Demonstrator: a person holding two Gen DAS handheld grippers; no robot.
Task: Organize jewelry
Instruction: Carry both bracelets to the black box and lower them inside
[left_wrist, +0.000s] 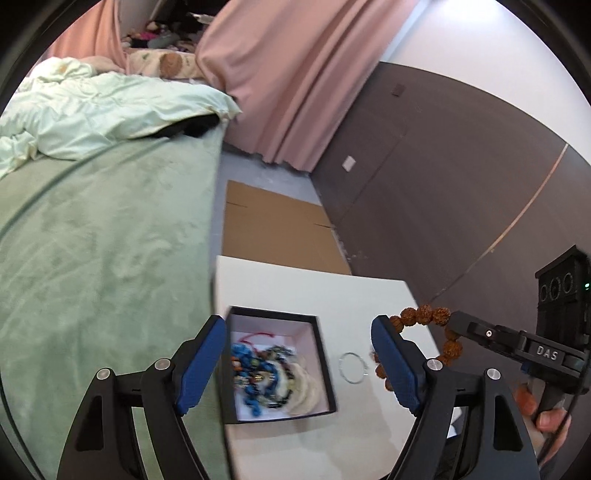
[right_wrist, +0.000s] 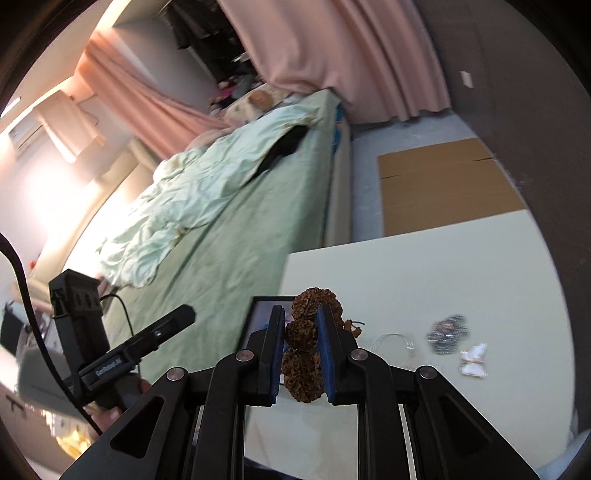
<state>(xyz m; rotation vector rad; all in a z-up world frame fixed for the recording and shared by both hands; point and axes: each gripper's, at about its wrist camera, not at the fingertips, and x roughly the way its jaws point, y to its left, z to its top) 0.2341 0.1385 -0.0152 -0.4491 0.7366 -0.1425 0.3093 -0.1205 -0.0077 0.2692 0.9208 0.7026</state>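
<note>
A black box with a white lining stands on the white table; inside lies a blurred heap of blue and dark beads and pale pieces. My left gripper hovers over the box, wide open, nothing between its blue pads. My right gripper is shut on a bracelet of brown knobbly seed beads, lifted above the table. That bracelet shows in the left wrist view hanging from the right gripper. A thin silver ring lies beside the box.
Left of the table runs a bed with a green cover and a pale duvet. Flat cardboard lies on the floor beyond. On the table also sit a dark sparkly piece and white butterfly shapes. Pink curtains hang behind.
</note>
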